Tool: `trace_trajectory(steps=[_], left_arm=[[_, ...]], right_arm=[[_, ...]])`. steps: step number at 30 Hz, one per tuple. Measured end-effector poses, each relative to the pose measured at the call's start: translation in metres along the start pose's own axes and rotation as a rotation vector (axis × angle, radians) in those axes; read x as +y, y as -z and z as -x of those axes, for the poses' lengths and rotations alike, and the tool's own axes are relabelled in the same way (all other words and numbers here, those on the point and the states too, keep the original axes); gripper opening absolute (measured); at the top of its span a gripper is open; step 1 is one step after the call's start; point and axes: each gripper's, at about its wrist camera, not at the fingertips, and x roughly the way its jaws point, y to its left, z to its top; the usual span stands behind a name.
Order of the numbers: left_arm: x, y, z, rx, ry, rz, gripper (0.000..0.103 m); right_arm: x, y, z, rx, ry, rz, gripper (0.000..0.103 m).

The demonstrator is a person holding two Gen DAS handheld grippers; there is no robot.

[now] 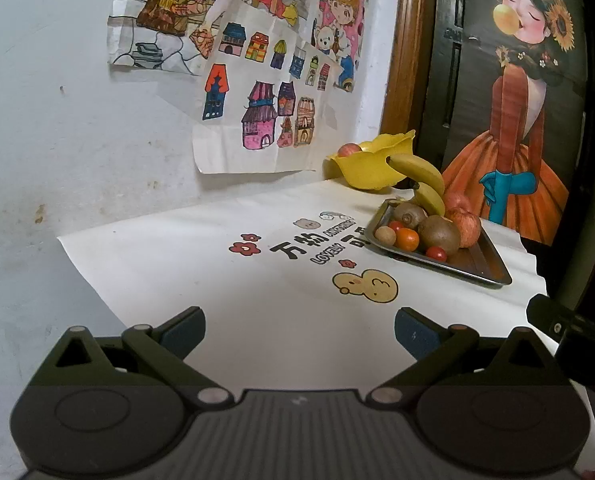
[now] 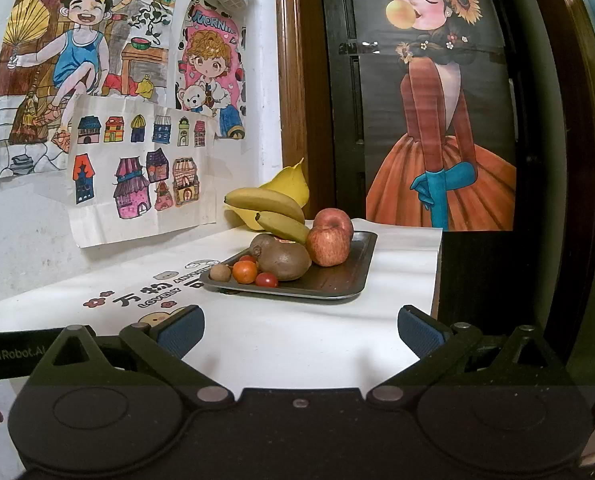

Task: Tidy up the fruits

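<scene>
Both tongs stand wide apart with nothing between their blue pads: the left tongs (image 1: pixel 299 330) hang over the white printed sheet (image 1: pixel 217 264) on the bench, and the right tongs (image 2: pixel 300 330) hang over the same sheet nearer its right edge. Ahead of them, well apart from either, a metal tray (image 2: pixel 337 280) rests on the sheet. On it lie two bananas (image 2: pixel 273 208), two red apples (image 2: pixel 328 246), two kiwis (image 2: pixel 285 261), a small orange fruit (image 2: pixel 244 271), small red tomatoes (image 2: pixel 266 279) and a little brown round fruit (image 2: pixel 220 272). Just behind the tray stands a yellow bowl (image 1: pixel 371 160), with another apple (image 1: pixel 348 149) inside it. Children's drawings (image 2: pixel 137 168) hang on the wall beyond.
</scene>
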Motion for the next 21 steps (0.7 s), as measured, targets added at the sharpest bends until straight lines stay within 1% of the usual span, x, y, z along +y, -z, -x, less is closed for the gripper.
trace_trajectory(steps=[21], left_arm=[[-0.0006, -0.0009, -0.0002, 0.003, 0.002, -0.008, 0.103]], right_arm=[[0.0044, 0.0006, 0.001, 0.003, 0.001, -0.005, 0.102]])
